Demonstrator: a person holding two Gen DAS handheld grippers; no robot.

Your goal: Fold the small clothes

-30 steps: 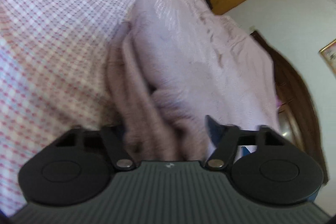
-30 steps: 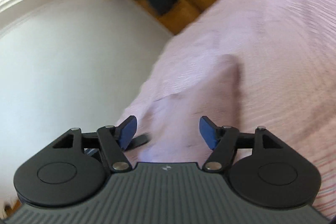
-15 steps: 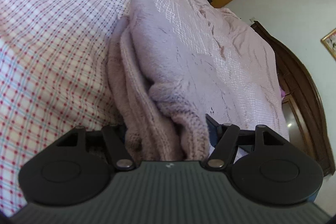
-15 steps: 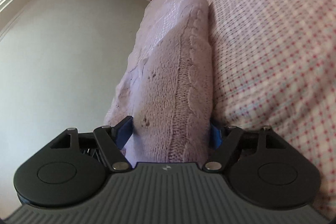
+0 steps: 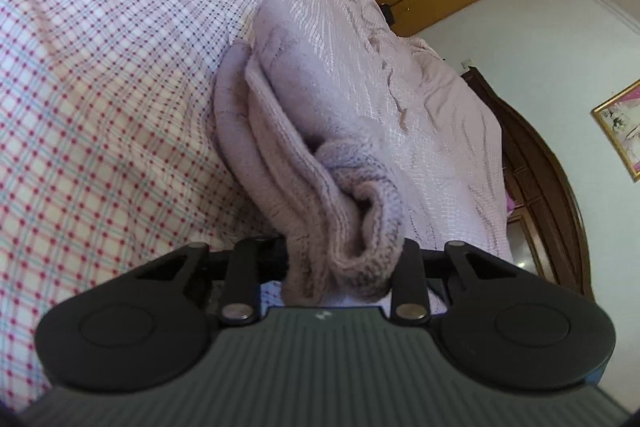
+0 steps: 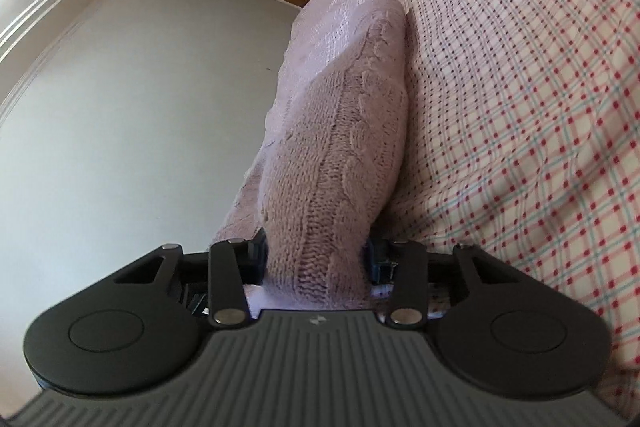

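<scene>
On the checked bedsheet lies a folded mauve knit sweater, cable-ribbed and soft, its layers bunched thick. My left gripper has just closed, pinching its rolled edge; my right gripper has just closed too, pinching the cabled fold.

Your left gripper has just been closing and now pinches the bunched knit sweater that sat loosely between its jaws. Your right gripper likewise closed, now clamping the sweater's cable-knit fold.
</scene>
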